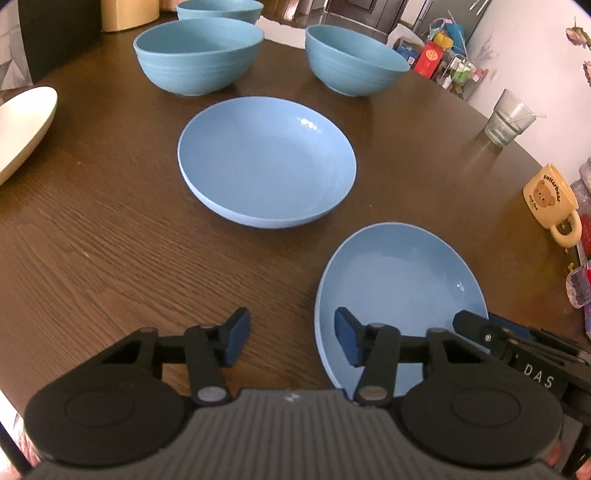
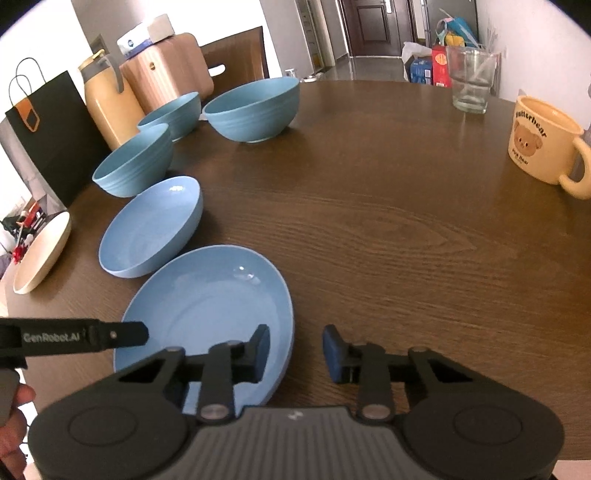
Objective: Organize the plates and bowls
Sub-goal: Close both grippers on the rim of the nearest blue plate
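Both claws straddle the near blue plate (image 1: 399, 280) low on the surface (image 1: 110, 240), left claw (image 1: 291, 338) and right claw (image 2: 295, 350) half-open, not gripping, and I judge it light, stiff, slick, best pinched at its thin rim.

Cream plate (image 1: 22, 129) cut off at left edge; far bowl (image 1: 219, 9) perhaps cropped.

Bright, even daylight; small glare spots on the near blue plate (image 2: 207, 306) and glossy wooden table (image 2: 388, 229). Fisheye bending curves the edges, corners vignette black, near gripper housings slightly soft.
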A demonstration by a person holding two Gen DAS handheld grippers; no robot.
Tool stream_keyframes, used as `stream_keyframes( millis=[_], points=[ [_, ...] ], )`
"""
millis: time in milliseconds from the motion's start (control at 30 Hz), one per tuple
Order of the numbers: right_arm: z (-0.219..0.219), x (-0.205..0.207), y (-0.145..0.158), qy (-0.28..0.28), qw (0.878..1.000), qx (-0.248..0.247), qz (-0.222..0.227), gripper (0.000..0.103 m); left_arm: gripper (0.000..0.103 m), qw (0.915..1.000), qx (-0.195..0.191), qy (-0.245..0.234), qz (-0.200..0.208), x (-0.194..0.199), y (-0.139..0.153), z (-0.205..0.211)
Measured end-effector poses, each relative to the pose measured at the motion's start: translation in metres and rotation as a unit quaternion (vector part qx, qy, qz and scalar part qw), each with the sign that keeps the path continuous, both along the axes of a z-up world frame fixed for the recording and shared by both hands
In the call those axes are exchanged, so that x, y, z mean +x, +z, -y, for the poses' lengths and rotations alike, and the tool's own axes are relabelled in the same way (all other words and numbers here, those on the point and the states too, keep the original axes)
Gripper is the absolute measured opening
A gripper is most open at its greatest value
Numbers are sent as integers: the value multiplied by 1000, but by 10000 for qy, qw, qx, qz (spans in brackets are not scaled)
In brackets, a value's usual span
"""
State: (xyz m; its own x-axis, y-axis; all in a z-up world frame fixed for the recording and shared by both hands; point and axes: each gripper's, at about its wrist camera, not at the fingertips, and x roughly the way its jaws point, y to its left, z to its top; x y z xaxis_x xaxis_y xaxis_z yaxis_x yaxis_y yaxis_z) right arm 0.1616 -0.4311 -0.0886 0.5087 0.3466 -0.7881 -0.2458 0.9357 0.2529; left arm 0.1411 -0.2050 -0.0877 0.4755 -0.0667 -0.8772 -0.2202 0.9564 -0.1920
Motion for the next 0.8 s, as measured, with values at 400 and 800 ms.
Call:
stream_keyframes(
  millis=[400, 800],
  points=[
    [-2, 0, -10, 47, 9995, 297, -38, 9, 23, 9995, -305, 38, 57, -2, -4, -8],
    [-7, -3, -10, 96, 9994, 333, 60, 9, 9, 9993, -341, -46, 125, -5, -3, -7]
  ],
)
